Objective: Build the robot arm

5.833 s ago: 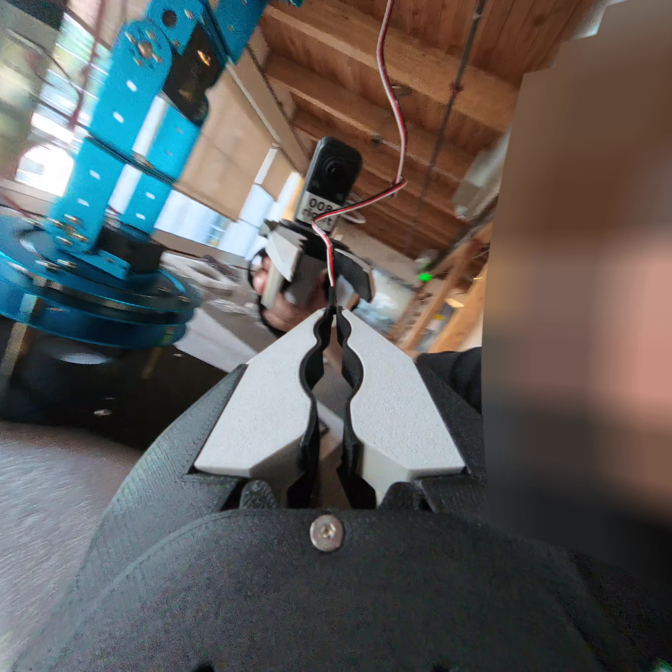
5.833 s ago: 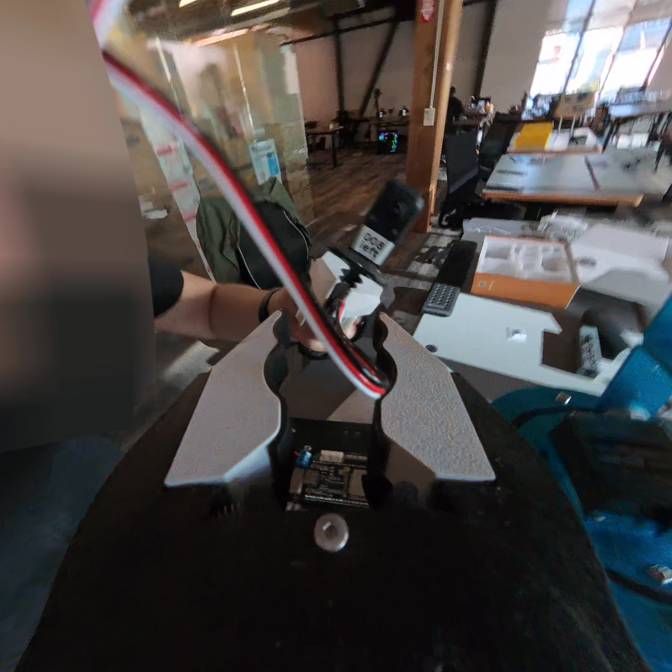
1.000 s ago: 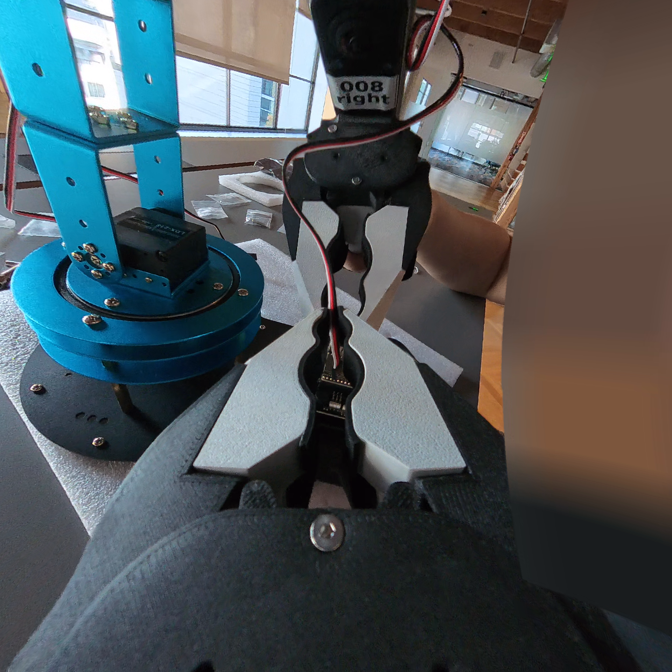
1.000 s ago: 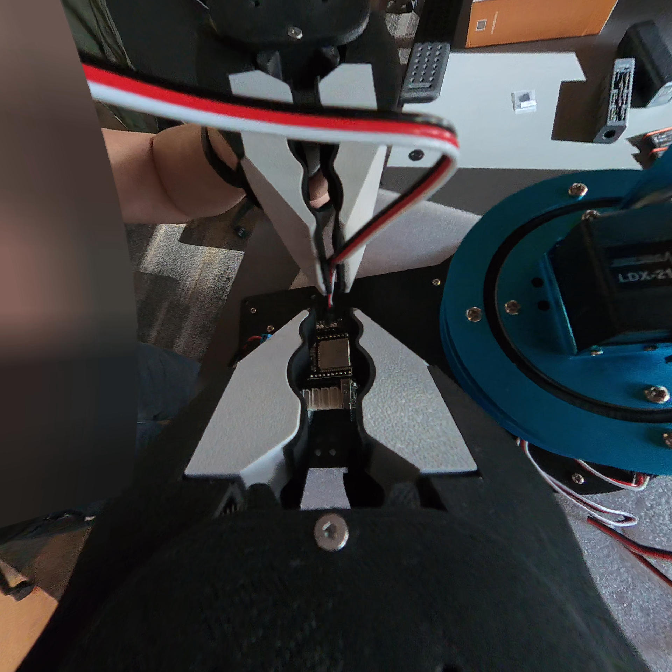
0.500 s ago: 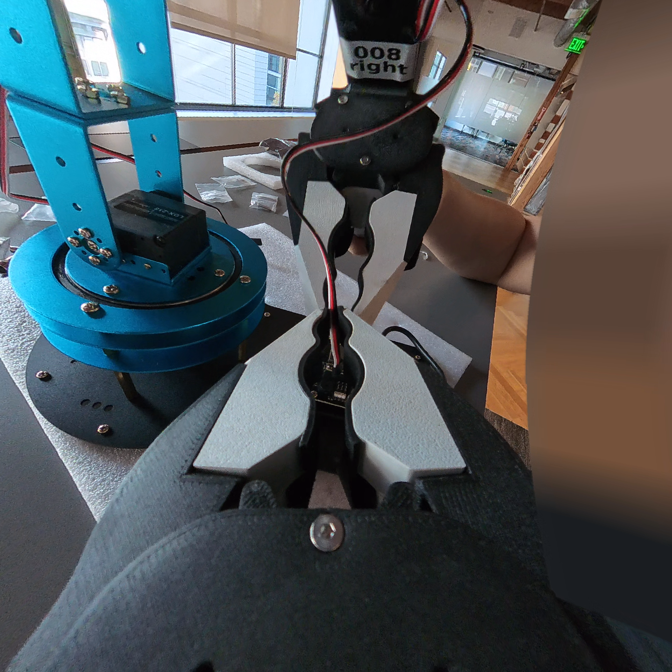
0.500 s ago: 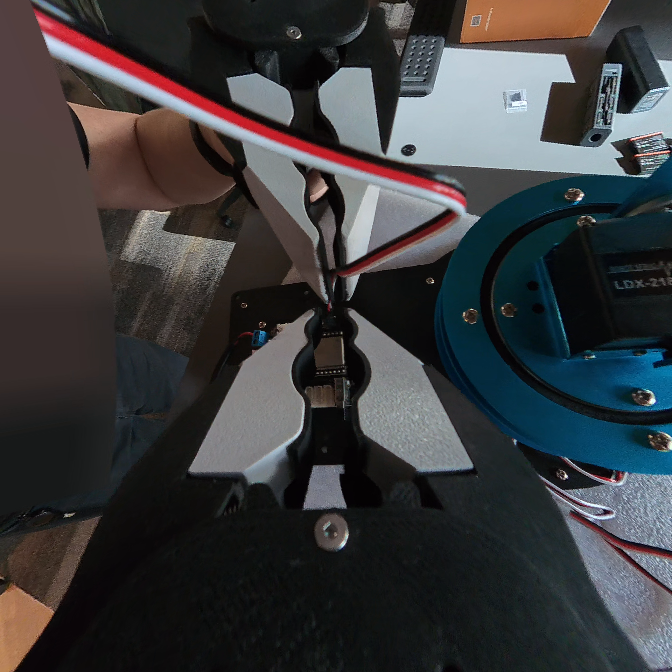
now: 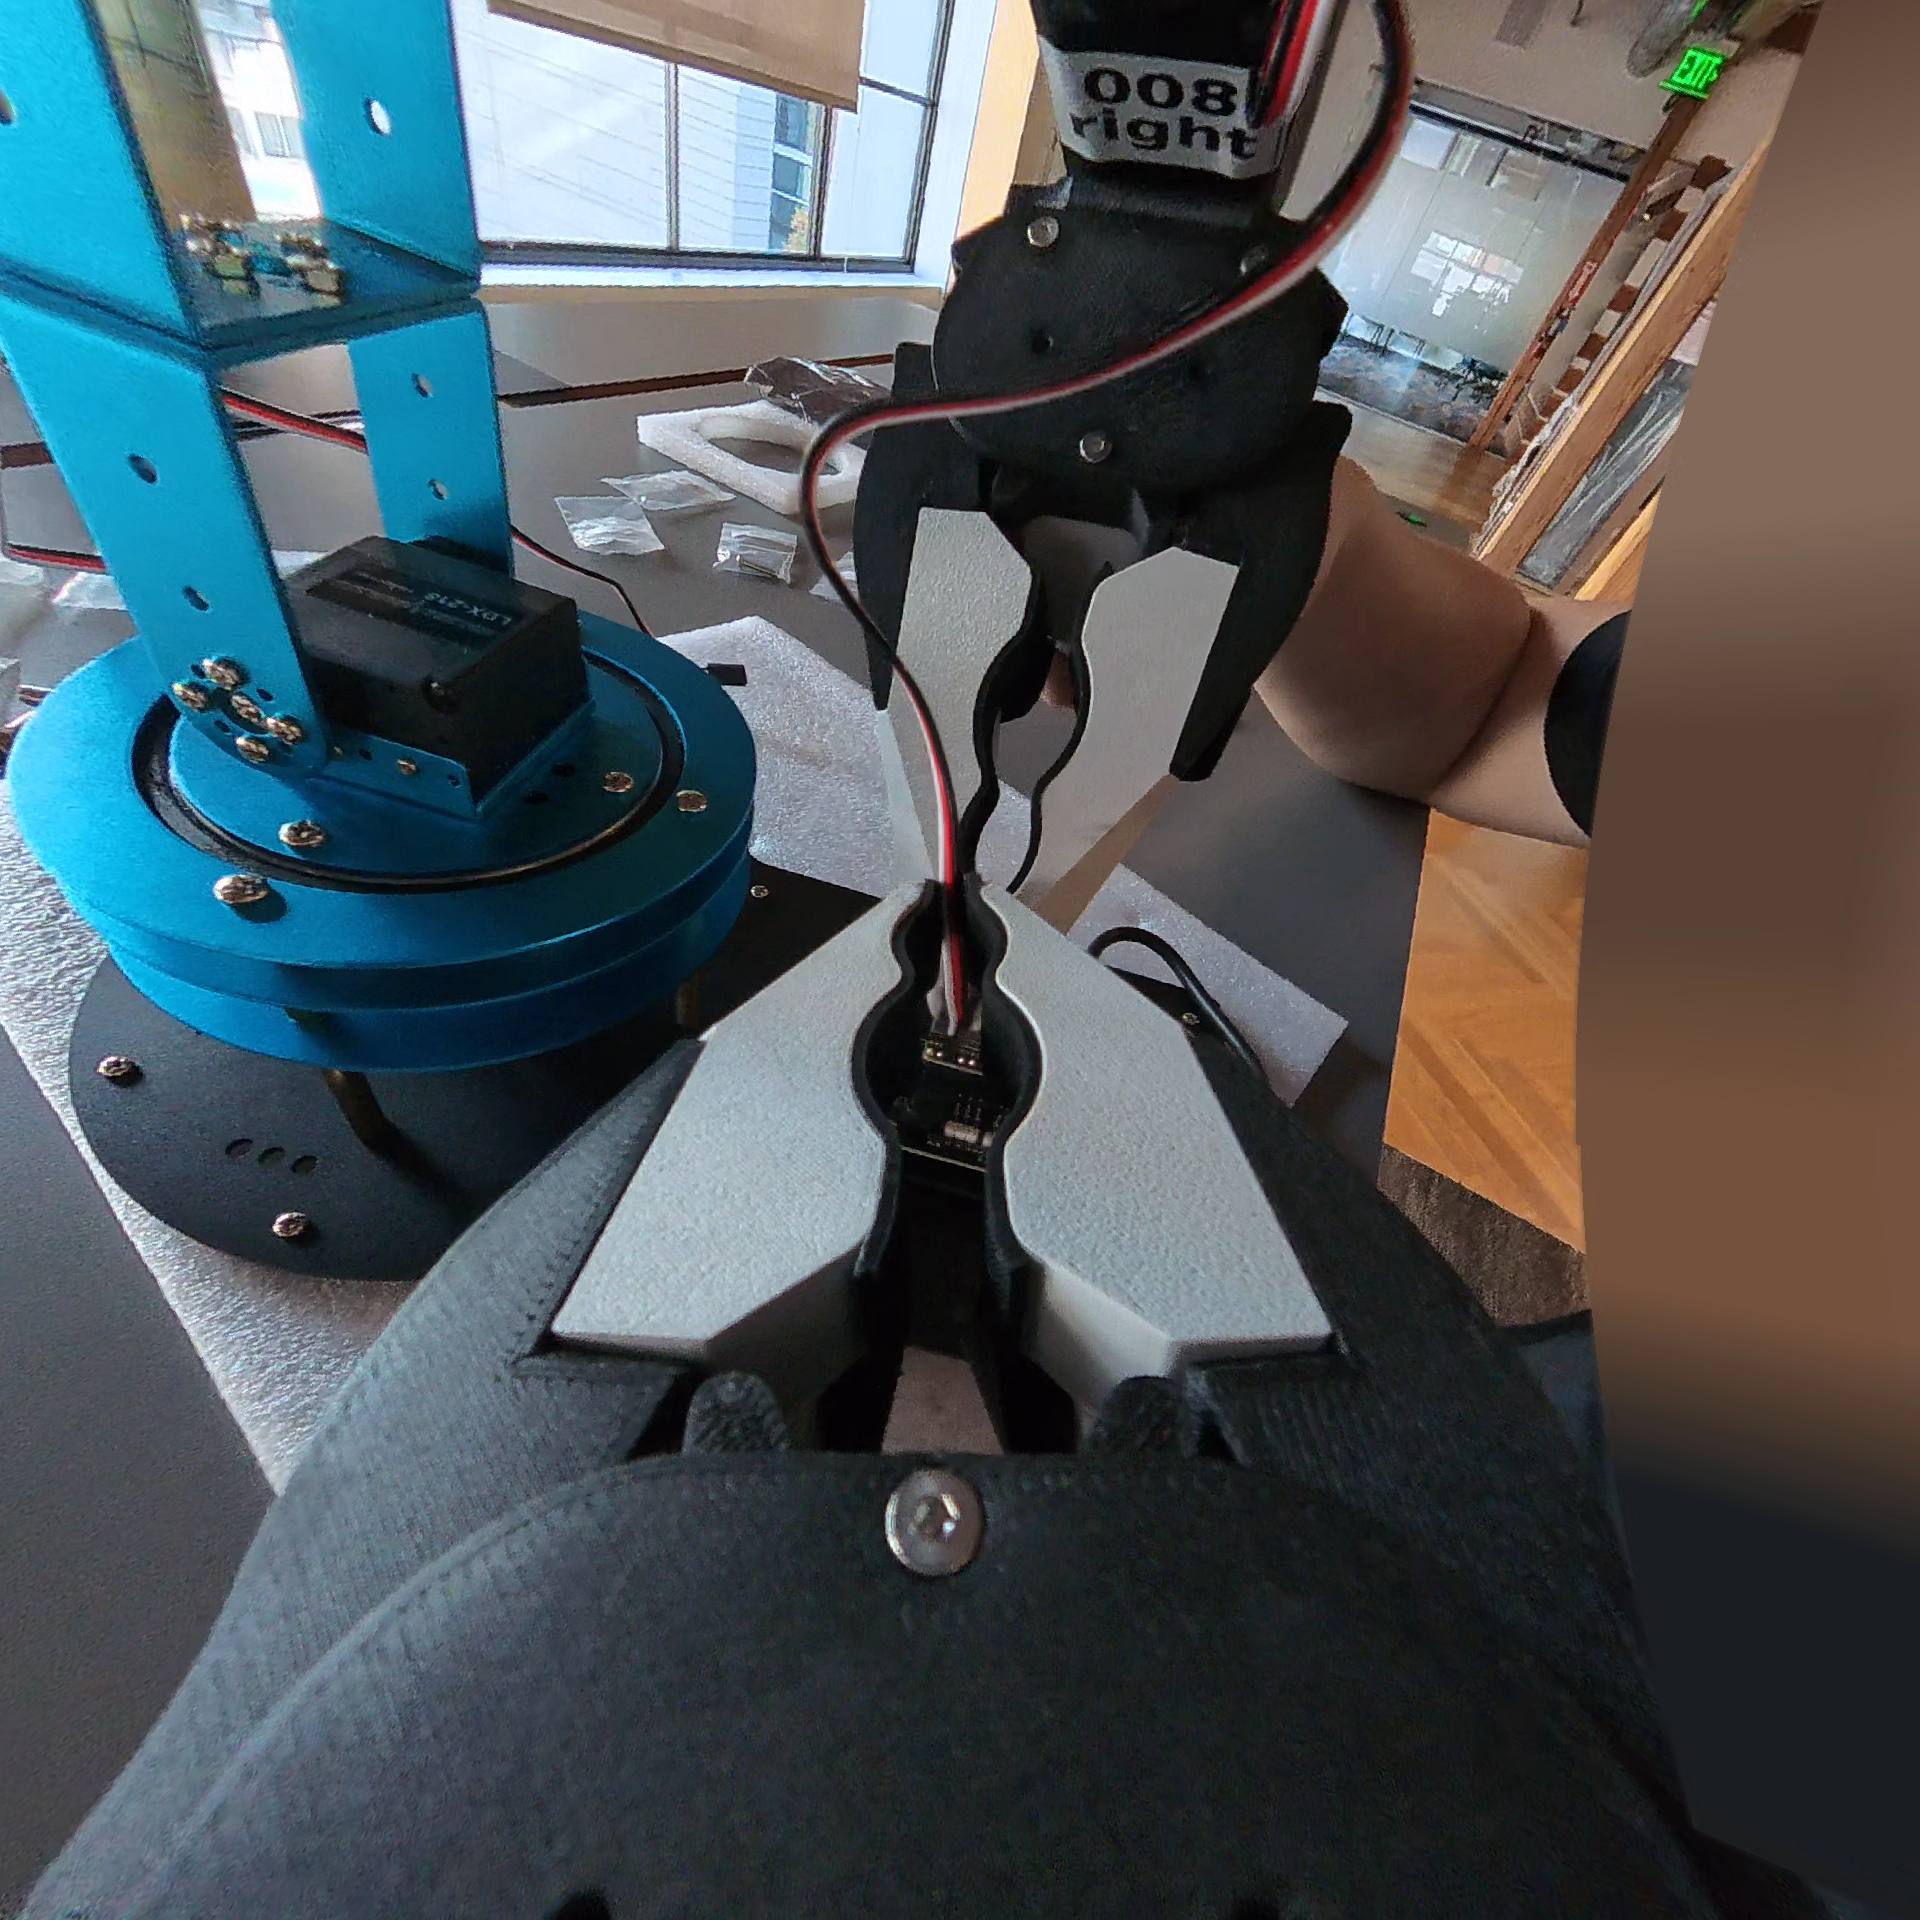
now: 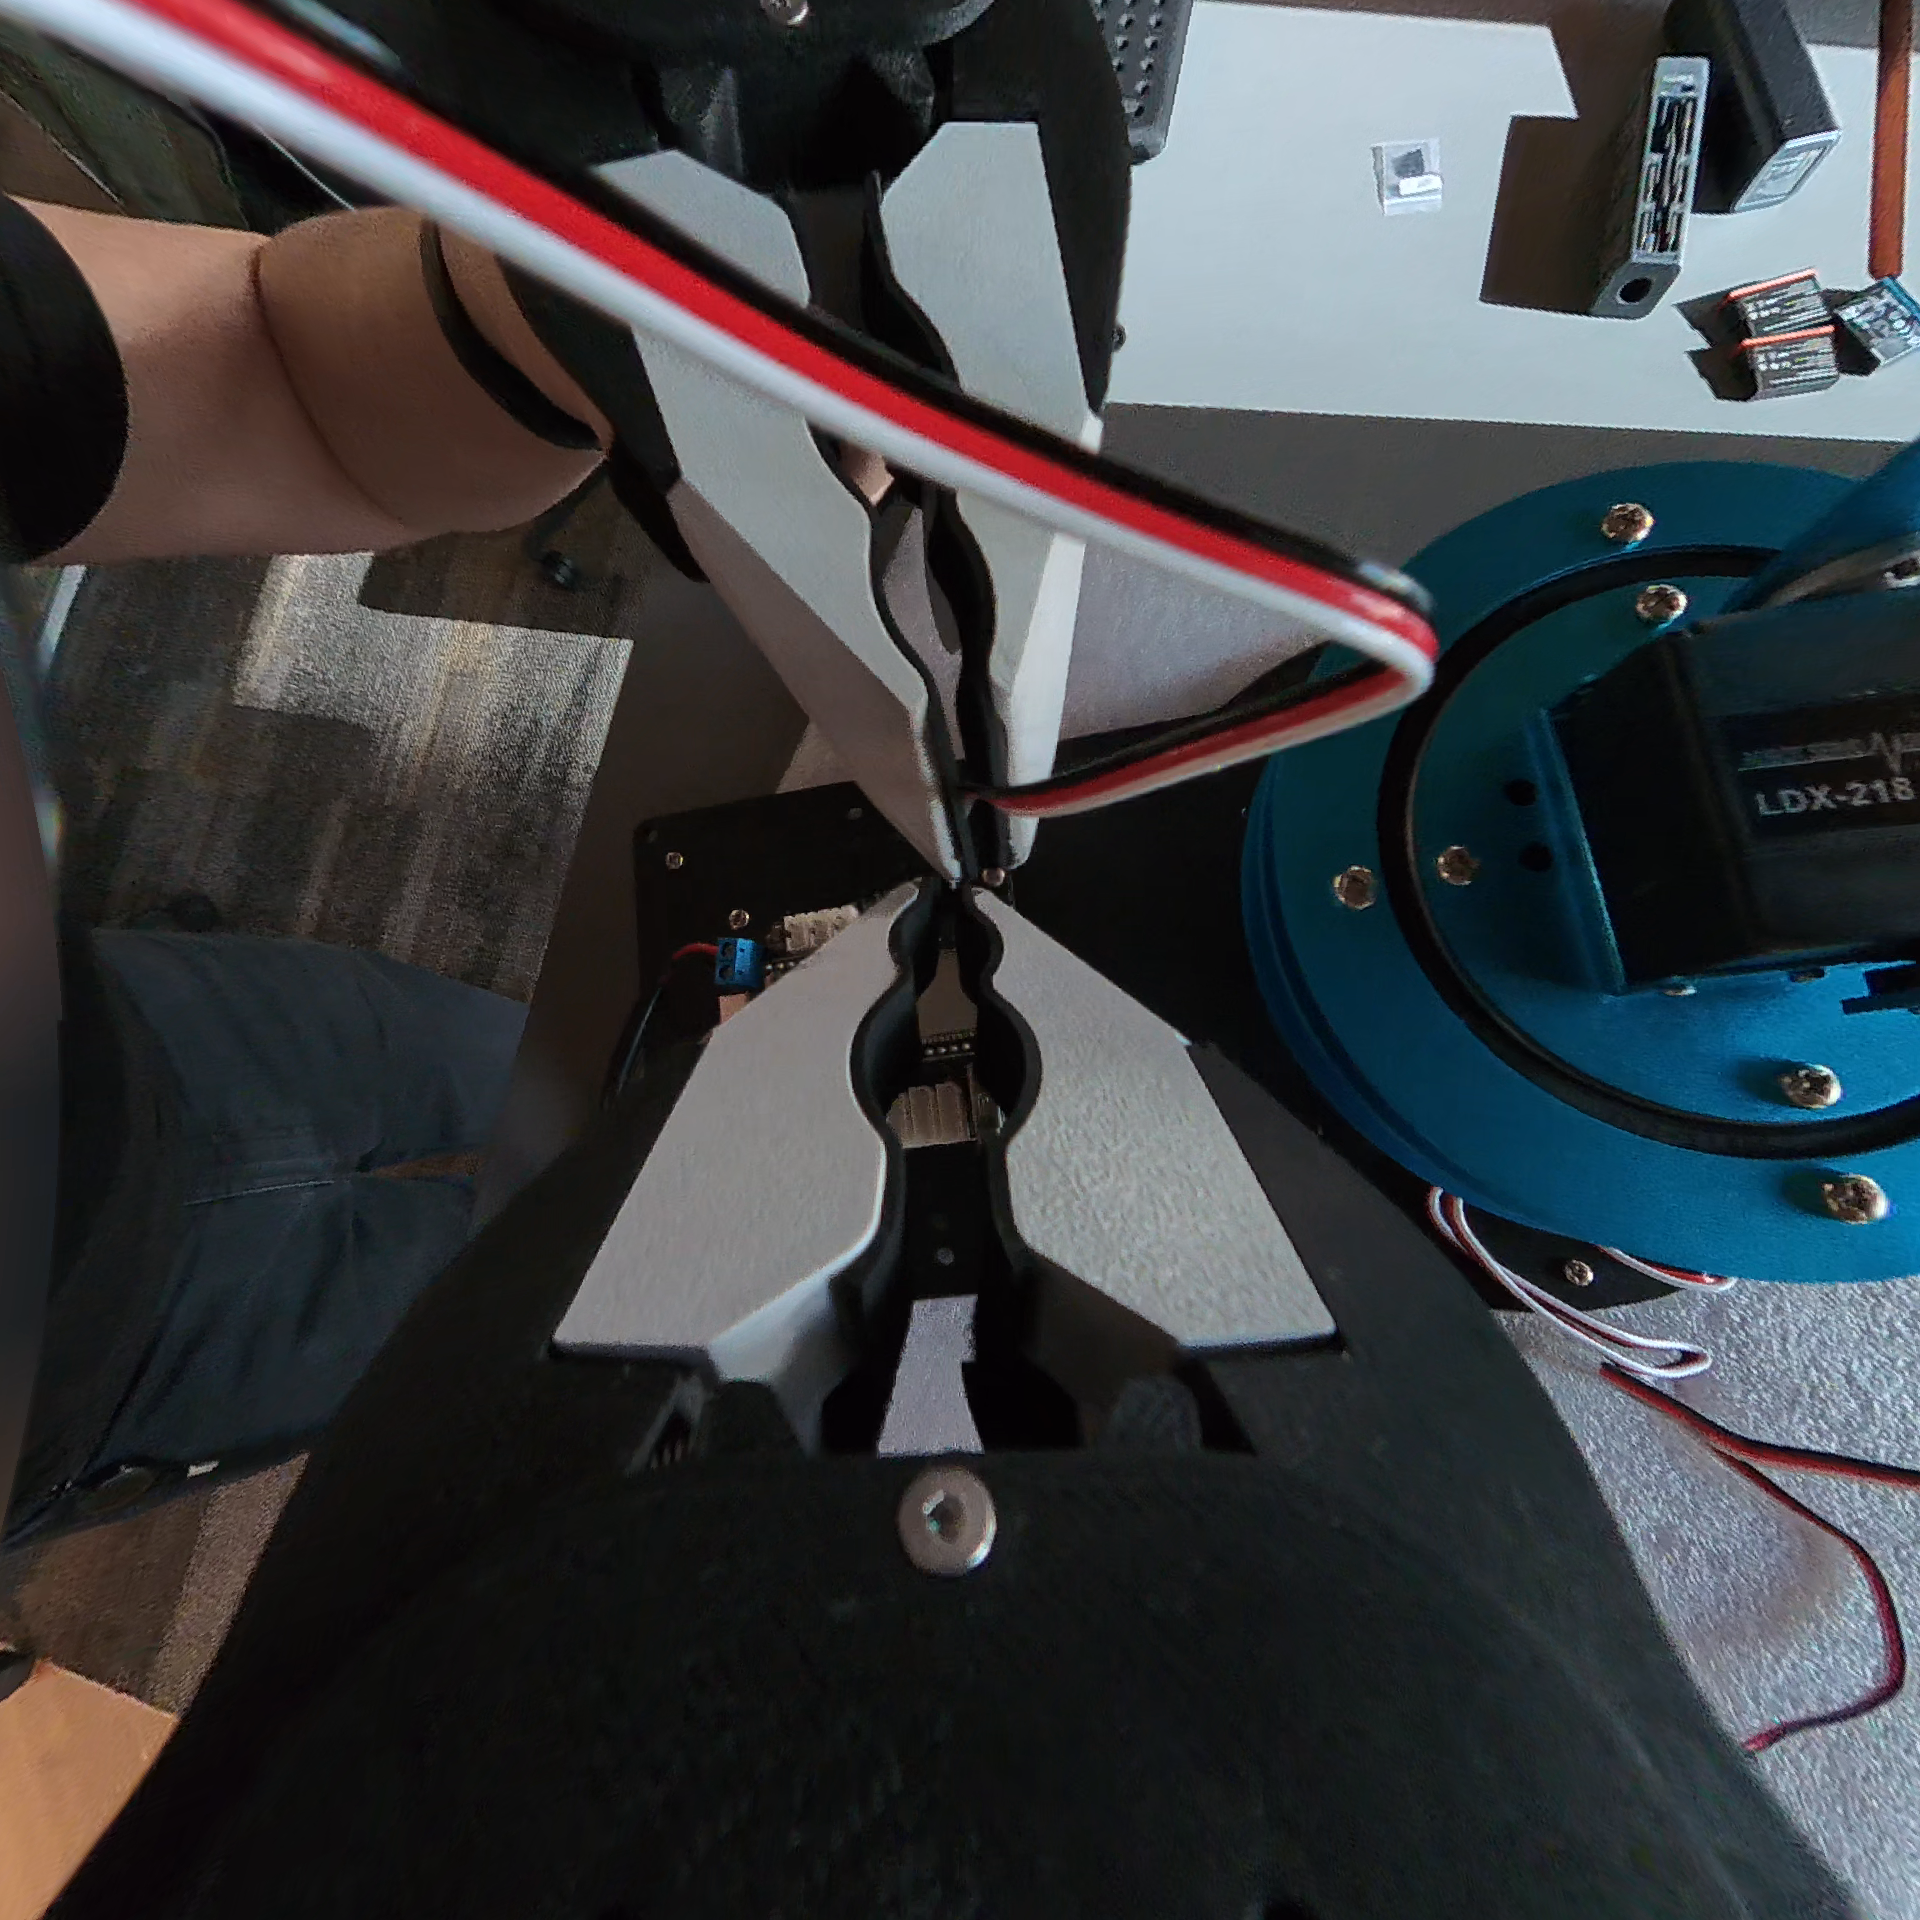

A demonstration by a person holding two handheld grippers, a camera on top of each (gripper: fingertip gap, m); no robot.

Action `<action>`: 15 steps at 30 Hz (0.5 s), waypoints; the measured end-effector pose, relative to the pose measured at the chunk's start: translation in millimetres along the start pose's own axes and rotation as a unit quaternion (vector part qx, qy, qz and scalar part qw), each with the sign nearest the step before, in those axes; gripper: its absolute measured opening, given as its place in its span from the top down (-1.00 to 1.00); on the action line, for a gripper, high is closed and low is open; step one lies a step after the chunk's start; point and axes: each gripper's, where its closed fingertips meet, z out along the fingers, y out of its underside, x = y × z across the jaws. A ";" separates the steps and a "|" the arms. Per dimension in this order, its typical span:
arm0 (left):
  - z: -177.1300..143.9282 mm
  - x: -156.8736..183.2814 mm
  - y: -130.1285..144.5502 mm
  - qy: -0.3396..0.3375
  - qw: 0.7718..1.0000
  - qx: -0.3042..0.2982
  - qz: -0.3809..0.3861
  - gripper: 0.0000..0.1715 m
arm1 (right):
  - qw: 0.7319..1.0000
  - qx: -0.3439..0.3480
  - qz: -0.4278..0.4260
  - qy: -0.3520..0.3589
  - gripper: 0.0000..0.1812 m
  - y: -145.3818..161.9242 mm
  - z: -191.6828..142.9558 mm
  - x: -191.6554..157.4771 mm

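Daylight is let in through big windows [image 7: 665, 156] behind a dark worktop [image 7: 1340, 894]. Wood flooring [image 7: 1475, 997] is seen at the right, plus grey carpet [image 8: 312, 748], and probably glass partitions [image 7: 1475, 260] farther back.

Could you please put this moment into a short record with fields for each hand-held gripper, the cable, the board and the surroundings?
left hand-held gripper: shut on the cable just above its plug
right hand-held gripper: tips nearly closed, grip unclear, tip to tip with the left one
cable: red, white and black, looping up from the plug
board: small circuit board under both grippers
blue base: round, left of the grippers, carrying a black servo
foam sheet: under the base
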 end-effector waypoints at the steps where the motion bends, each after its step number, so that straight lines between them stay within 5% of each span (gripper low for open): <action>1: 0.1 1.2 -0.3 0.002 1.000 -0.002 -0.001 0.98 | 1.000 -0.001 0.000 0.000 0.96 0.3 -0.1 -0.3; 7: -0.8 5.4 -4.7 0.005 1.000 0.002 0.003 0.97 | 1.000 0.010 -0.016 -0.003 0.97 -4.7 0.0 -4.1; 10: -8.9 3.9 -6.5 0.016 1.000 0.014 -0.022 0.79 | 0.999 0.031 -0.006 -0.025 0.97 -7.8 -1.5 -5.6; 13: -17.8 1.3 2.9 0.027 0.999 0.020 -0.028 1.00 | 0.996 0.054 0.014 -0.066 0.97 -6.4 -1.4 -6.6; 15: -17.6 3.9 12.9 0.041 0.999 0.008 -0.025 0.95 | 0.993 0.074 0.018 -0.094 0.98 -7.7 -1.4 -9.1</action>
